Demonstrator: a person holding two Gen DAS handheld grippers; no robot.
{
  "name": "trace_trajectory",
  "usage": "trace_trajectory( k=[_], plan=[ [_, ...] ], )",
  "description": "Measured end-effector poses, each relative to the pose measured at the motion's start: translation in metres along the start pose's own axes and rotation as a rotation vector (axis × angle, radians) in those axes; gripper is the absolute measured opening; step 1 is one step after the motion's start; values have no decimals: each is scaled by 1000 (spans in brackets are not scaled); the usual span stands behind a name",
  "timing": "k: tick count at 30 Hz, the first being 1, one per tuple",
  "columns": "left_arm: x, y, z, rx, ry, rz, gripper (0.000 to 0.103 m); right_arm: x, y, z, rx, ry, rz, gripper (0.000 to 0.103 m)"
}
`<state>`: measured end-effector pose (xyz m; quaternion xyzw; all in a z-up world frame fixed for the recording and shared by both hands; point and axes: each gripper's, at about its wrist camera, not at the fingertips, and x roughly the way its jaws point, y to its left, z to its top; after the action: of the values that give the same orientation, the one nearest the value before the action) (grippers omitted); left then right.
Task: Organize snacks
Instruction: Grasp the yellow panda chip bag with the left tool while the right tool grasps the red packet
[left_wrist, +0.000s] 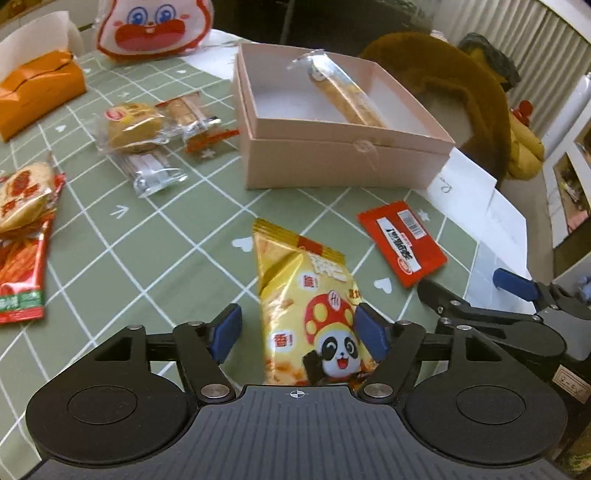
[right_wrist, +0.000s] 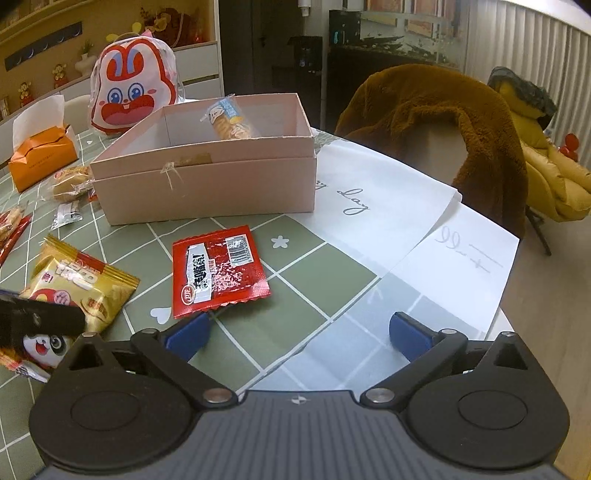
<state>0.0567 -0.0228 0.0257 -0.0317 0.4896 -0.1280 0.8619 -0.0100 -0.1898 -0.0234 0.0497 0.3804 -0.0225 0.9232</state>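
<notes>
Gold foil bag (left_wrist: 306, 295) lies in front of the pink box (left_wrist: 332, 162), between the wide-open pads of the left gripper (left_wrist: 301, 330), ungripped. It looks light, puffy, slippery and crushable; pinching its sides mid-length seems safest. Right gripper (right_wrist: 297, 332) gapes empty near the red packet (right_wrist: 218, 271).

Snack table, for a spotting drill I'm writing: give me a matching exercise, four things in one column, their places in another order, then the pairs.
Things:
1. yellow panda packet
2. red sachet
3. long biscuit pack
4. orange tissue pack

Places:
A. inside the pink box
B. far corner of the table, beside the rabbit bag
C. between the open left tool's pads
D. flat on the green cloth, in front of the box

Pairs: 1-C, 2-D, 3-A, 4-B
</notes>
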Motion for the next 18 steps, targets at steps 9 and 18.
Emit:
trace_trajectory(
  k=[9, 18],
  plan=[
    [1, -2, -1, 15, -21, -78, 57, -1, 1, 0, 0, 1, 0, 103],
    [-11, 13, -7, -66, -60, -122, 34, 1, 0, 18, -104, 151, 106, 100]
  ],
)
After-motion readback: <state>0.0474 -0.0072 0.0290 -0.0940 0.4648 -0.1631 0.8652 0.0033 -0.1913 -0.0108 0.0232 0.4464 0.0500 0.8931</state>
